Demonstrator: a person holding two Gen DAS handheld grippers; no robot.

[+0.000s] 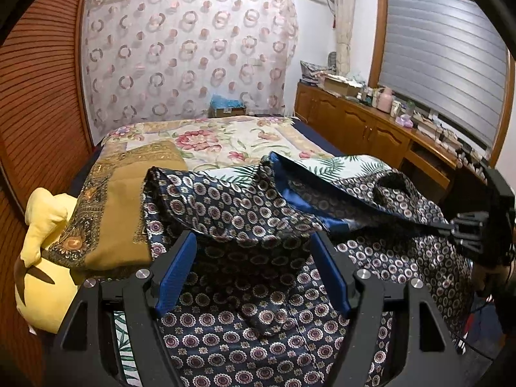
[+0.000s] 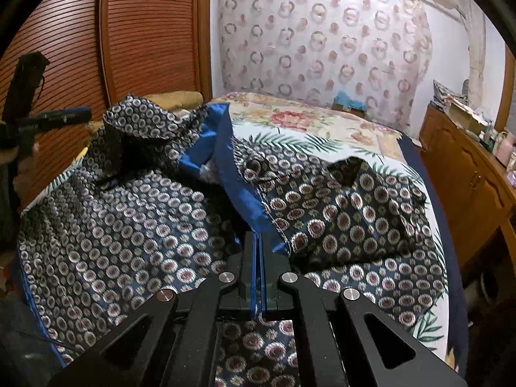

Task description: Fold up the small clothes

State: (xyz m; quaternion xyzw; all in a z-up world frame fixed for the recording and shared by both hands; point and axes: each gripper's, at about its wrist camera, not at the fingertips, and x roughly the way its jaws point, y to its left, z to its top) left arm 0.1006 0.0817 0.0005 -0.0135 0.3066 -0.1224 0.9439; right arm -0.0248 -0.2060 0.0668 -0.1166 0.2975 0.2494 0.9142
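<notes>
A navy cloth printed with round medallions, edged in blue satin, lies spread on the bed. My left gripper hovers low over it, blue pads wide apart and open, with a raised fold of the cloth draped just past its tips. My right gripper is shut on the cloth's blue-bordered edge and holds that edge lifted and folded over. From the left wrist camera, the right gripper shows at the far right, pinching the cloth. In the right wrist view, the left gripper appears at the far left.
A folded mustard cloth and a yellow plush toy lie at the bed's left side. The flowered bedspread stretches beyond. A louvred wardrobe stands to the left, a cluttered wooden cabinet to the right.
</notes>
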